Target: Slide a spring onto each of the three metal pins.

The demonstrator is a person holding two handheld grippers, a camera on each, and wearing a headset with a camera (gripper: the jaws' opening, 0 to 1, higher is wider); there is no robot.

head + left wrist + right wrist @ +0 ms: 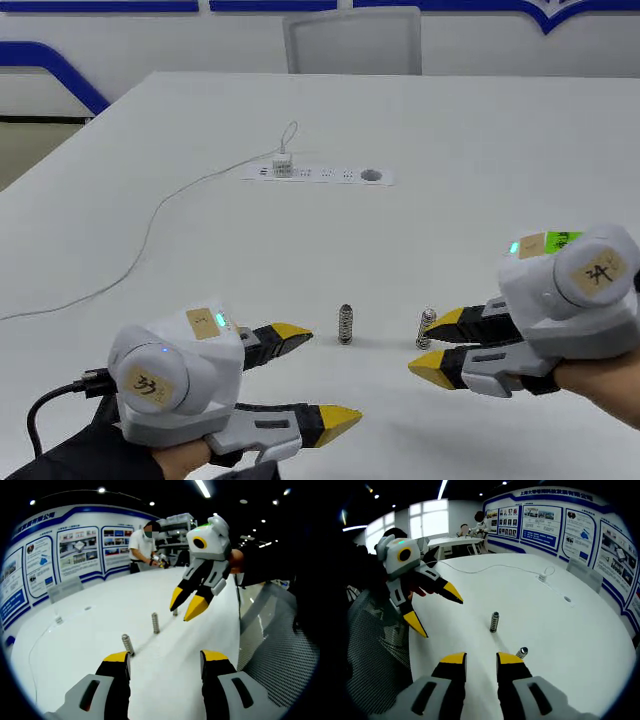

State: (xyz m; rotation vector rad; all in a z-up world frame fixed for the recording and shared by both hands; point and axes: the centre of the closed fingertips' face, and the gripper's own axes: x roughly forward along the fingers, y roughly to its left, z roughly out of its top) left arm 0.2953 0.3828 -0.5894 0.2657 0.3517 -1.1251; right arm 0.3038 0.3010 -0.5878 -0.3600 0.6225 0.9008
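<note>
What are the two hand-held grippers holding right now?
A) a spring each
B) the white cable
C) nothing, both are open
C: the left hand-held gripper and the right hand-held gripper both have their jaws apart with nothing between them.

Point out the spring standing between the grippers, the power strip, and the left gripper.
spring (345,324): head view, mid-coil.
power strip (322,174): head view, centre of its top.
left gripper (335,375): head view, midway between its jaw tips.
</note>
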